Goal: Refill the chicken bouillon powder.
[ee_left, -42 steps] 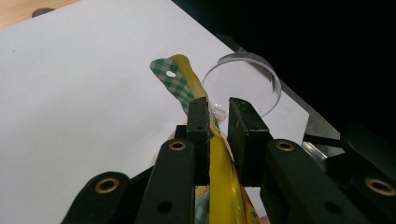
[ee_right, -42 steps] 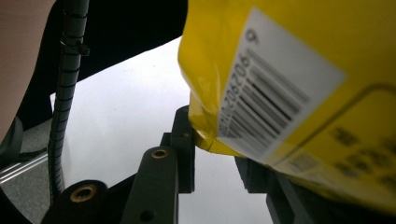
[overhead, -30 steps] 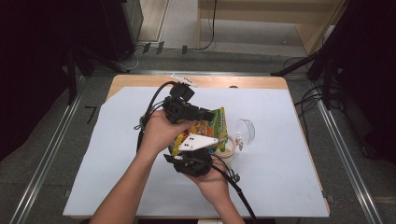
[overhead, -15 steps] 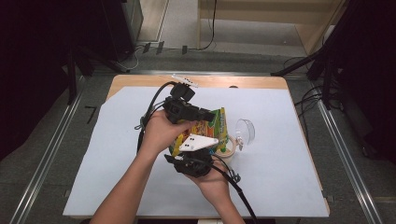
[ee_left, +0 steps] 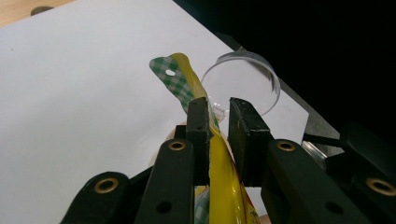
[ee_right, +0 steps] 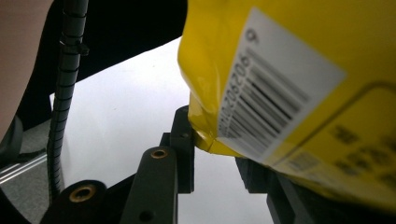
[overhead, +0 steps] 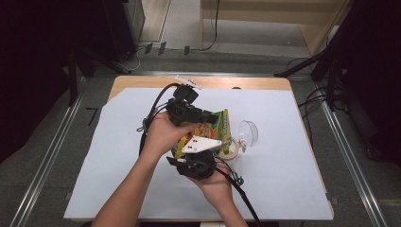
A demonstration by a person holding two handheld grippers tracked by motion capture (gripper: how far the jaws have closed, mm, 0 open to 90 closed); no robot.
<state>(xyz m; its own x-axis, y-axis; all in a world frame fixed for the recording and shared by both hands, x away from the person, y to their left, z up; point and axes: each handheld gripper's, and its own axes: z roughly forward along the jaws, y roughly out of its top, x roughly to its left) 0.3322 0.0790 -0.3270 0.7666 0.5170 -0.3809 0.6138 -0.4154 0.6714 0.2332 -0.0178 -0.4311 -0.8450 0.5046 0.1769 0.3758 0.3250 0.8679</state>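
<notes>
A yellow snack bag with a green-checked top seal is held over the white sheet between both grippers. My left gripper, gripped by the hand coming from the left, is shut on the bag's upper edge. In the left gripper view the bag runs between the pads of my left gripper. My right gripper, under its pale three-cornered plate, holds the bag from below. In the right gripper view the bag's barcode corner sits pinched in my right gripper, and it hides the right jaw.
A clear plastic cup lies on its side just right of the bag, also seen past the left jaws. A beige round container stands beneath the bag. A white sheet covers the wooden table. Black cables trail from both grippers.
</notes>
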